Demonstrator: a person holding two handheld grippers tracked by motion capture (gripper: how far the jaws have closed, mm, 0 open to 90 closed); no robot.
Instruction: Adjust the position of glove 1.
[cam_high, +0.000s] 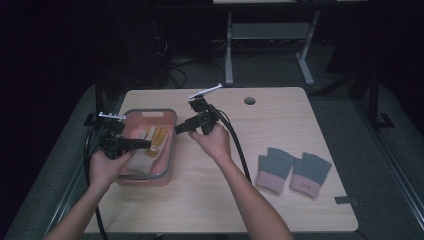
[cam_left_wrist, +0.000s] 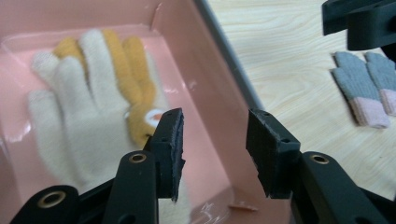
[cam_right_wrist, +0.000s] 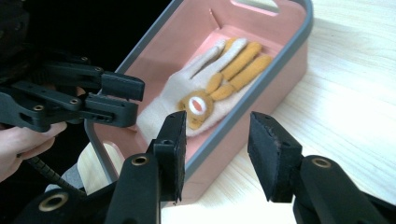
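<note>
Gloves (cam_right_wrist: 210, 93) are lying in the pink bin (cam_high: 170, 150); both grippers, left (cam_high: 142, 144) and right (cam_high: 181, 127), are hovering with jaws apart, holding nothing.

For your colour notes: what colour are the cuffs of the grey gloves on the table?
Pink cuffs, clearest in the high view.

A pair of grey gloves with pink cuffs (cam_high: 294, 171) lies on the wooden table (cam_high: 200, 200). A white desk frame (cam_high: 270, 35) stands beyond.
</note>
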